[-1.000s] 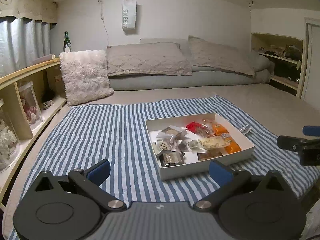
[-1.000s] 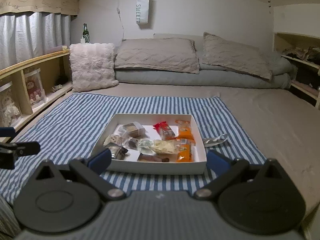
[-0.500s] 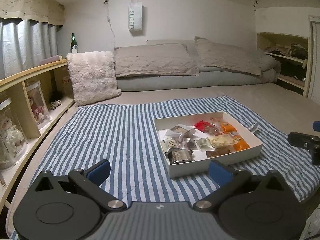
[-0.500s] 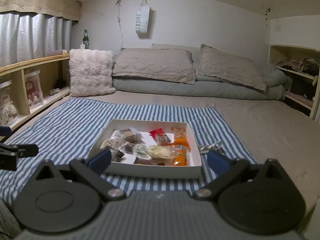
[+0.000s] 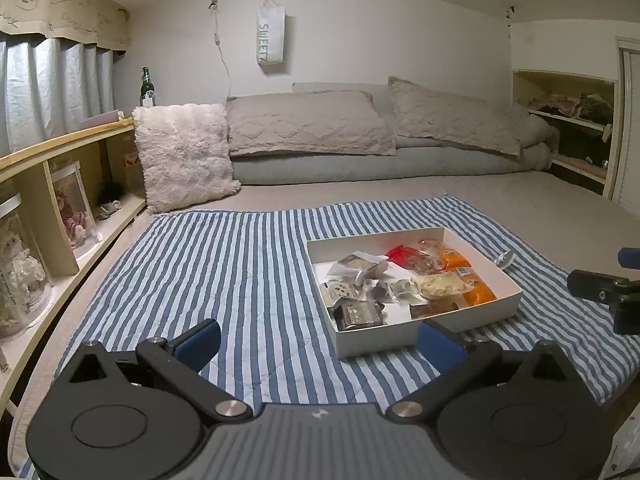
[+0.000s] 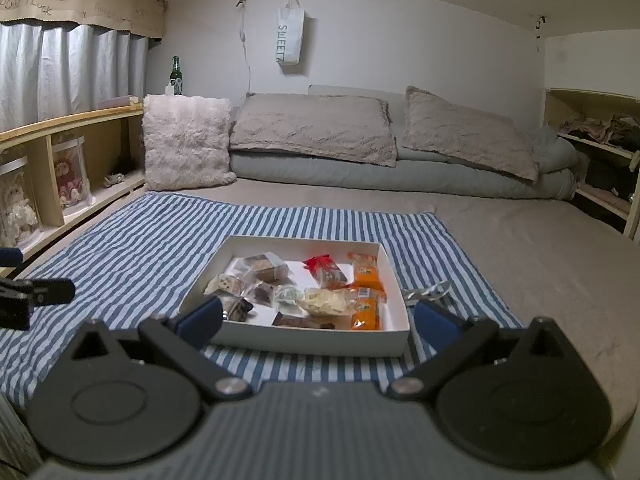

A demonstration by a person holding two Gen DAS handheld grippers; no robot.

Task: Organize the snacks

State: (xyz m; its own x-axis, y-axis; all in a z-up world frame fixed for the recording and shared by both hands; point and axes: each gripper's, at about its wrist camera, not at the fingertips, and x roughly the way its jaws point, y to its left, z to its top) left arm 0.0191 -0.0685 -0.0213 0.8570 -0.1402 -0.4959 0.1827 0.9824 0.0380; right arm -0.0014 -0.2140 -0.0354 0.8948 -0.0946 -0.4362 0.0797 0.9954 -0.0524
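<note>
A white shallow box sits on a blue-striped blanket and holds several wrapped snacks: orange packs, a red pack, pale and dark packets. A silver wrapper lies on the blanket just right of the box. My left gripper is open and empty, near the box's front left corner. My right gripper is open and empty, in front of the box's near wall.
The blanket lies on a grey bed. A fluffy white cushion and grey pillows stand at the back. A wooden shelf with dolls runs along the left. An open cupboard is at the right.
Both grippers have risen and pulled back slightly, so the box sits a bit lower and farther right in the left wrist view. Both stay open; the snacks have not moved.
</note>
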